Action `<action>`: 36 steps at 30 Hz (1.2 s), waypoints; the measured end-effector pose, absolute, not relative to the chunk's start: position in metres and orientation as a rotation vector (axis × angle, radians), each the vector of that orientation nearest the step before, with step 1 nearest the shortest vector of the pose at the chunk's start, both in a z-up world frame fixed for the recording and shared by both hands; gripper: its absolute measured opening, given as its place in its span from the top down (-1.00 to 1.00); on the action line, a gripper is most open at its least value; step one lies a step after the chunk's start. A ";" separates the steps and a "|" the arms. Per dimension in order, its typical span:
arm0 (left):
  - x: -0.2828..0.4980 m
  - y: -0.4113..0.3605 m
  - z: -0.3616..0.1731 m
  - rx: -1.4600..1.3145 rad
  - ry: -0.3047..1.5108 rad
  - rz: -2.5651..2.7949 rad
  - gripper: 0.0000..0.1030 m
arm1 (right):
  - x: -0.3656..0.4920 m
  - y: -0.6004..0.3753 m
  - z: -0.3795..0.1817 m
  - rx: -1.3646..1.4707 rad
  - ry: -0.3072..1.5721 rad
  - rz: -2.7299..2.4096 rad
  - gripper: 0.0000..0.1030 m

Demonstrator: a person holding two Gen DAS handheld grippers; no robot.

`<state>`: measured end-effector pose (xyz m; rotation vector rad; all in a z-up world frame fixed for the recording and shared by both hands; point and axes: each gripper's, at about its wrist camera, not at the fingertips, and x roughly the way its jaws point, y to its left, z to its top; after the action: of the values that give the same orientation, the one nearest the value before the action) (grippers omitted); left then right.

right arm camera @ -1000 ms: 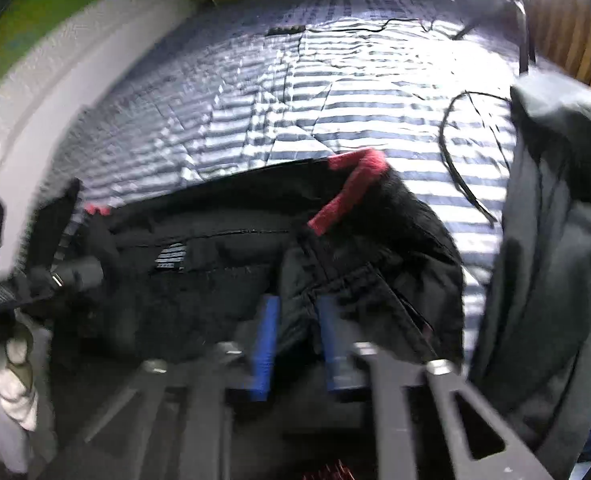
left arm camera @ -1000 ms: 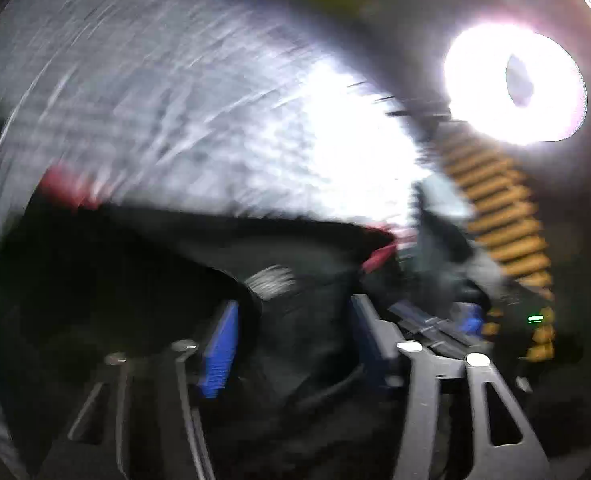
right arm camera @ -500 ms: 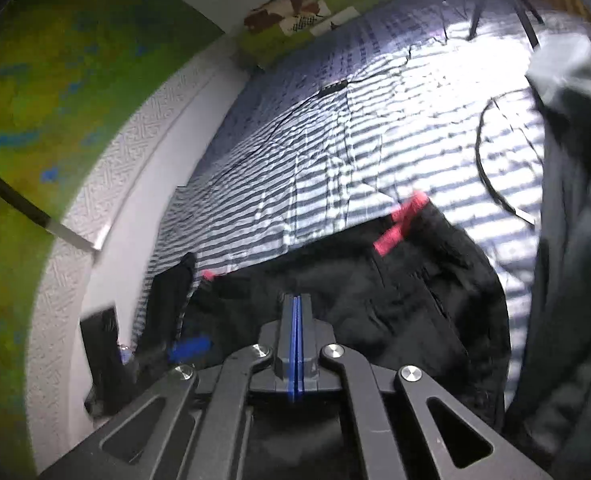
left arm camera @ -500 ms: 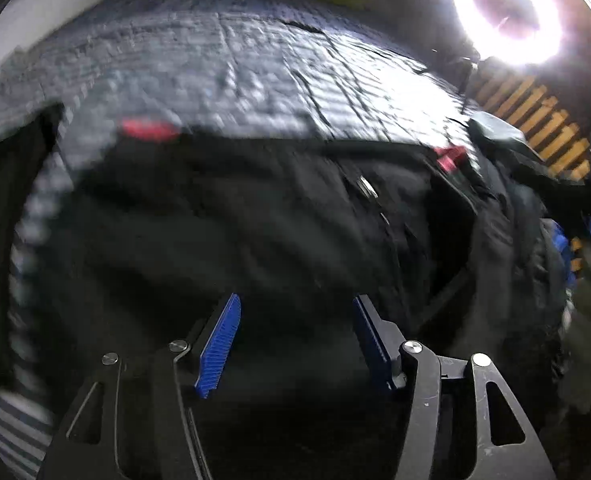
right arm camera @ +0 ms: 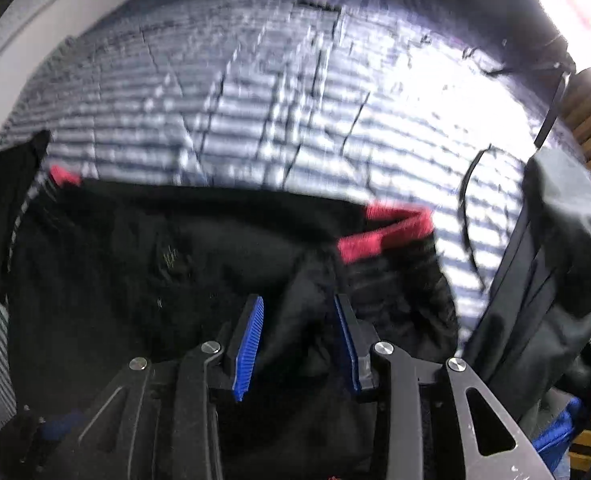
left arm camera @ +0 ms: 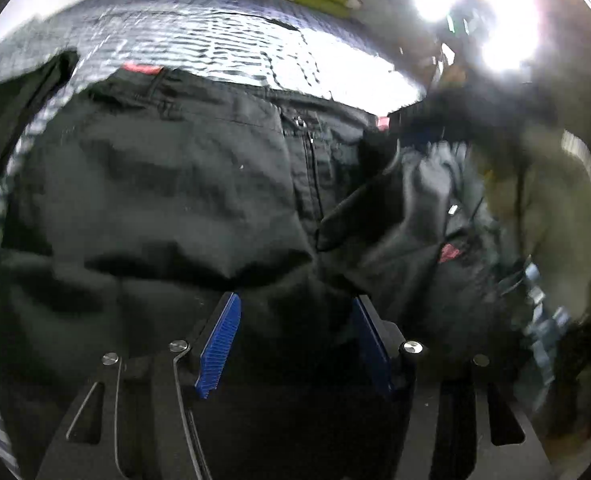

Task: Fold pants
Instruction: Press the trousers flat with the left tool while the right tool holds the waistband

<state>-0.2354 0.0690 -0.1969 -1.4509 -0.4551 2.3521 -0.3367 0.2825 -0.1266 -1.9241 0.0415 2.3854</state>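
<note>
Below, one black pants (left arm camera: 183,200), two gripper units: left gripper (left arm camera: 295,340), right gripper (right arm camera: 299,344) opening

Black pants (left arm camera: 183,184) with red trim (right arm camera: 387,232) are laid on a sheet (right arm camera: 255,112) striped blue-grey and white. Blue pads (left arm camera: 219,344) are fitted to black grippers. A grey garment (right arm camera: 555,248) is seen beside.

Dim, motion-blurred fisheye views with strong glare.
Bright lamp (left arm camera: 475,12) blows out the upper right of the left view; striped bedcover (right arm camera: 295,112) is smeared, edges curved and darkened.
</note>
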 end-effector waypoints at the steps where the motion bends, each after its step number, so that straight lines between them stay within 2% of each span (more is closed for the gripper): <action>1: -0.234 0.069 -0.195 -1.439 -0.460 2.365 -0.19 | -0.333 0.282 -0.128 -1.917 0.025 2.378 0.66; 2: -0.231 0.068 -0.193 -1.425 -0.432 2.396 -0.19 | -0.330 0.281 -0.128 -1.912 0.025 2.376 0.81; 3: -0.228 0.067 -0.192 -1.415 -0.418 2.415 -0.19 | -0.325 0.282 -0.126 -1.901 0.044 2.394 0.86; 6: -0.227 0.057 -0.195 -1.411 -0.472 2.411 -0.19 | -0.304 0.298 -0.099 -1.761 0.290 2.558 0.91; 10: -0.228 0.052 -0.203 -1.431 -0.485 2.405 -0.19 | -0.269 0.344 -0.084 -1.440 1.145 2.819 0.90; 11: -0.228 0.051 -0.204 -1.433 -0.480 2.405 -0.19 | -0.268 0.349 -0.095 -1.460 1.262 2.808 0.89; 12: -0.226 0.051 -0.205 -1.433 -0.459 2.410 -0.19 | -0.271 0.351 -0.109 -1.535 1.274 2.746 0.87; 13: -0.226 0.052 -0.205 -1.431 -0.438 2.416 -0.19 | -0.274 0.351 -0.118 -1.598 1.203 2.686 0.79; 15: -0.224 0.052 -0.206 -1.428 -0.414 2.424 -0.19 | -0.282 0.348 -0.132 -1.687 0.788 2.508 0.61; 18: -0.225 0.046 -0.207 -1.427 -0.458 2.402 -0.19 | -0.286 0.338 -0.118 -1.644 0.536 2.492 0.40; 25: -0.230 0.045 -0.207 -1.426 -0.457 2.395 -0.19 | -0.324 0.268 -0.076 -1.541 -0.086 2.472 0.31; 29: -0.234 0.044 -0.207 -1.421 -0.476 2.380 -0.19 | -0.349 0.252 -0.090 -1.702 -0.128 2.386 0.29; 31: -0.236 0.045 -0.206 -1.417 -0.473 2.377 -0.19 | -0.358 0.243 -0.103 -1.759 -0.182 2.311 0.09; 32: -0.237 0.045 -0.205 -1.415 -0.466 2.382 -0.19 | -0.360 0.240 -0.114 -1.773 -0.247 2.244 0.07; 36: -0.236 0.044 -0.202 -1.408 -0.457 2.378 -0.19 | -0.349 0.248 -0.132 -1.796 -0.379 2.129 0.10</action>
<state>-0.2360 0.0437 -0.2020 -1.4081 -0.4568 2.3782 -0.3487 0.2482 -0.1320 -1.7963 -0.3791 2.1290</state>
